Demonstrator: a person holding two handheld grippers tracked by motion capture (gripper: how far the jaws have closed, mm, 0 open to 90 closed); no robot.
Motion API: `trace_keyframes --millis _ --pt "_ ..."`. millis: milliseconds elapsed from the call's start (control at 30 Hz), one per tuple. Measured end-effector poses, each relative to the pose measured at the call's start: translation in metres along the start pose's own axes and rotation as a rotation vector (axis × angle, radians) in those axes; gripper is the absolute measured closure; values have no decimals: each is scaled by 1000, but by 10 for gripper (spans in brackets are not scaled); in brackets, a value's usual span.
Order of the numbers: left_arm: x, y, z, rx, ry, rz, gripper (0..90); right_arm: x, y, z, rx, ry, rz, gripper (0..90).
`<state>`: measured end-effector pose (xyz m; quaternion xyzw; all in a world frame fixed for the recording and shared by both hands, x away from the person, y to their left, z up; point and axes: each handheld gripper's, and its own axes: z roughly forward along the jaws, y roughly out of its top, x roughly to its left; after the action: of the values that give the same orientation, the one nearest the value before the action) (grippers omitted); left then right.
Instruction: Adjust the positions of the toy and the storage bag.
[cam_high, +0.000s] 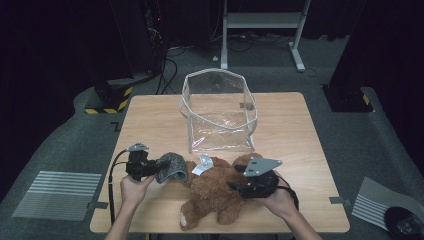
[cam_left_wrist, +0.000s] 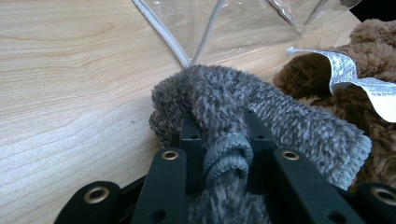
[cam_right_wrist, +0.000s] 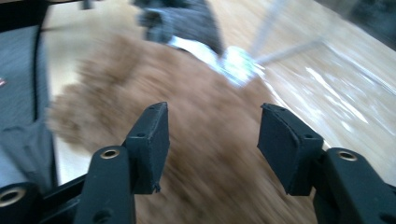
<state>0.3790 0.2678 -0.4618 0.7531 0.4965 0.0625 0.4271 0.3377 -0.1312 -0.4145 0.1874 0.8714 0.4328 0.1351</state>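
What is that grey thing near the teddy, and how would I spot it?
On the light wooden table, look in front of the clear plastic bag. Left of the brown plush bear lies a fuzzy grey knitted sock, clamped in the left tool.

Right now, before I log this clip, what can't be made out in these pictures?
- Brown plush toy: motion-blurred in the right gripper view; in the high view the right hand-held gripper covers part of it.
- White tag: its print is too small to read and the left gripper view's right edge cuts it off.
- Grey knit sock: its near end is hidden between the left hand-held gripper jaws.
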Motion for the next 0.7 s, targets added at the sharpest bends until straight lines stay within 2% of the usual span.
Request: trace_keyframes --millis 133,233,400,500,600,633,700 --pt "-1 1 0 -4 -10 -2 747 -18 -19 -15 -5 -64 85 371" --pt "-1 2 0 -10 -19 -3 747 -28 -33 -22 6 -90 140 337" --pt "-4 5 -1 -10 -19 10 747 -39 -57 -32 30 -75 227 307" --pt "-7 7 1 -8 -28 15 747 -40 -66 -27 84 -53 249 305" --pt "-7 7 2 -6 -38 13 747 -46 -71 -19 106 -41 269 350" --pt "-7 7 2 -5 -40 13 747 -49 -71 -18 102 -41 271 391" --pt "-8 7 1 -3 -49 22 747 -52 -70 -16 100 -50 244 514"
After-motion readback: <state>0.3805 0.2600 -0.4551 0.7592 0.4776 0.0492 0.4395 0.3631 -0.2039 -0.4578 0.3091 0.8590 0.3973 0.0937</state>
